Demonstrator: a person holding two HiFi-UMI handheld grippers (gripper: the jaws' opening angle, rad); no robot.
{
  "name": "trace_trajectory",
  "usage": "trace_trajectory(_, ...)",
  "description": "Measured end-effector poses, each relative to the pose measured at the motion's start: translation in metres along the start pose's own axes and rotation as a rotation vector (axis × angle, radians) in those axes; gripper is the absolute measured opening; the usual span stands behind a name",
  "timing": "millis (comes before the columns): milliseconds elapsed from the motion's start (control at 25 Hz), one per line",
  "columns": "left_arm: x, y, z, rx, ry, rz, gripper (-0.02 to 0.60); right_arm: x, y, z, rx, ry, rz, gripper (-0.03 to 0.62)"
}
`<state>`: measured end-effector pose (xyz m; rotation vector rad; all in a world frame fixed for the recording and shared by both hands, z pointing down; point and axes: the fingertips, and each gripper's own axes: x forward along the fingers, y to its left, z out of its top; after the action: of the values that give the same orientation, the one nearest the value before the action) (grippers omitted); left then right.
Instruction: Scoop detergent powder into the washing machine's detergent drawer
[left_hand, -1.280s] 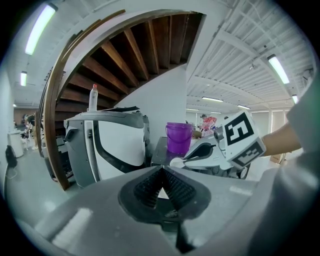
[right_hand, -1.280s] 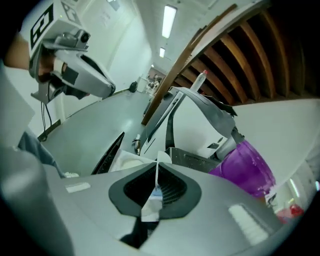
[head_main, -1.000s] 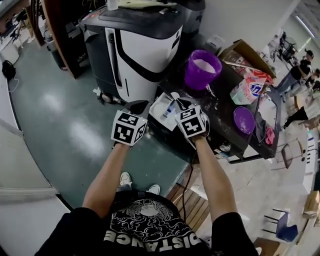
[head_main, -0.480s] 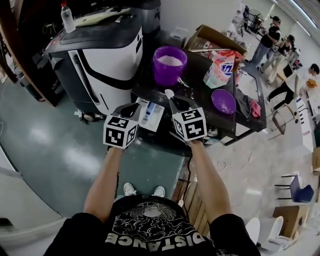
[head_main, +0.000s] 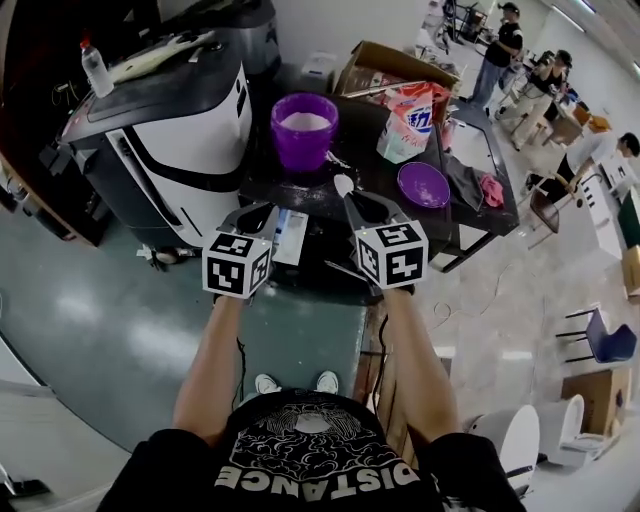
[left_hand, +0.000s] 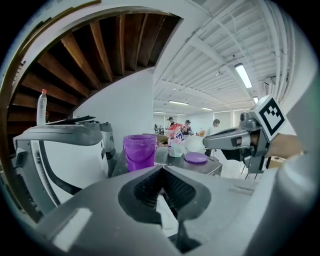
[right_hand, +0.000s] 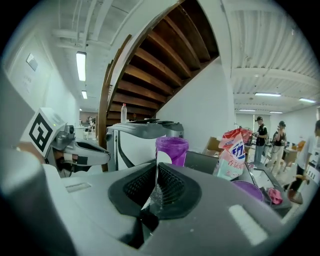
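Note:
A purple bucket (head_main: 305, 130) of white detergent powder stands on the dark table (head_main: 330, 215) beside the washing machine (head_main: 165, 120). The white detergent drawer (head_main: 291, 236) juts out open between my two grippers, below the bucket. My right gripper (head_main: 350, 200) is shut on a white scoop (head_main: 343, 184), whose bowl points toward the bucket and hangs short of it. My left gripper (head_main: 252, 212) is shut with nothing in it, just left of the drawer. In the left gripper view the scoop (left_hand: 193, 145) shows at the right gripper's tip, beyond the bucket (left_hand: 139, 152).
A detergent bag (head_main: 408, 122) and a purple lid (head_main: 423, 184) lie on the table right of the bucket, with a pink cloth (head_main: 490, 188) further right. A cardboard box (head_main: 385, 68) stands behind. A bottle (head_main: 94, 68) is on the machine. People stand at the back right.
The head view has swung so the table sits more centrally. Both grippers have stayed side by side at the drawer, and the scoop has risen slightly toward the bucket.

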<state>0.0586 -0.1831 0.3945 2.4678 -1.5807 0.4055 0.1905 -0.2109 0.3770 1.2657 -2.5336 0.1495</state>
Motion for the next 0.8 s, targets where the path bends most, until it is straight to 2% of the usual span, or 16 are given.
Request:
trace_trajectory(240,0.0,-0.005,0.011,0.017,-0.018,-0.016,0.0,-0.019,-0.01,0.0,0.066,-0.037,-0.045,0.035)
trace_trajectory(440,-0.002,-0.002,0.012,0.015,-0.022,-0.013,0.0,-0.025,-0.008,0.004,0.111,-0.065,-0.041,0.034)
trace_trajectory(800,-0.01,0.015,0.012,-0.009,-0.034,0.017,0.0,-0.026,-0.007,0.002,0.117,-0.069,-0.062,0.035)
